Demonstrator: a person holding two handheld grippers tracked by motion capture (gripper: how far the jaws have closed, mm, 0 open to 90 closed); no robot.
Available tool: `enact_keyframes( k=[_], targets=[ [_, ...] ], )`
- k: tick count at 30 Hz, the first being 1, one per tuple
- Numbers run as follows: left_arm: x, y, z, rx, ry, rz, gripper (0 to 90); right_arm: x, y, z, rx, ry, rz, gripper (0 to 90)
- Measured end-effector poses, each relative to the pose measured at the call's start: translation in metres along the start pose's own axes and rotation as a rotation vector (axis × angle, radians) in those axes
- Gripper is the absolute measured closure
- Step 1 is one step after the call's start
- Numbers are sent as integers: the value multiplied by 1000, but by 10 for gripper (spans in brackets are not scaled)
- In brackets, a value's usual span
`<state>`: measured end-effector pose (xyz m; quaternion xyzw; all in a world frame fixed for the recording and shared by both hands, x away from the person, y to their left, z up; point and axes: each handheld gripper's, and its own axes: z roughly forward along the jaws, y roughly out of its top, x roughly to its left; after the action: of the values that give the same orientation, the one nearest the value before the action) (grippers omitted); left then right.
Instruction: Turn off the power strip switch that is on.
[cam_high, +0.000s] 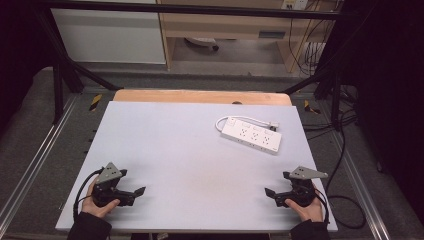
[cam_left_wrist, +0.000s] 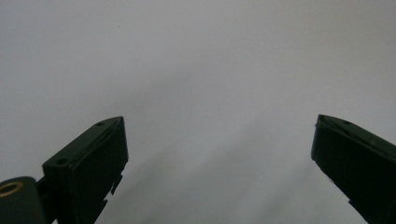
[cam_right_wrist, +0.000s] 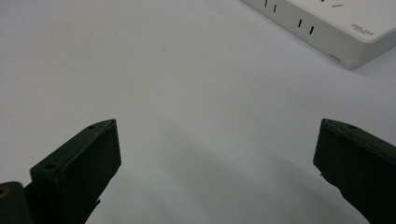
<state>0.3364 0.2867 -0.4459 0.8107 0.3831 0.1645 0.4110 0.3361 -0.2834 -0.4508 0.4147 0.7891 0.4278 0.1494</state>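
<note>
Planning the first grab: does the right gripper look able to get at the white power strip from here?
Probably yes: the right gripper is open, and bare table lies between it and the power strip.

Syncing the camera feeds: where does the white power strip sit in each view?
High view: the white power strip lies at the right far part of the table, with its cord looped beside it.
Left gripper view: not in this picture; bare table surface between the open jaws.
Right gripper view: one corner of it, with slot pairs, at the top right edge.
Shared landmark: the pale table surface.
</note>
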Motion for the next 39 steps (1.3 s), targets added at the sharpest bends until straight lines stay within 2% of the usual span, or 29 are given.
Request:
enact_keyframes(
  k=[10,19,34,39],
  targets=[
    [0,0,0,-1,3,-1,36,6,8,5,7,-26,-8,14],
    [0,0,1,2,3,0,36,12,15,11,9,-26,-23,25],
    [0,-1,1,5,5,2,37,17,30,18,2,-42,-49,138],
    [0,-1,1,6,7,2,37,18,34,19,-9,-54,-45,183]
  ],
)
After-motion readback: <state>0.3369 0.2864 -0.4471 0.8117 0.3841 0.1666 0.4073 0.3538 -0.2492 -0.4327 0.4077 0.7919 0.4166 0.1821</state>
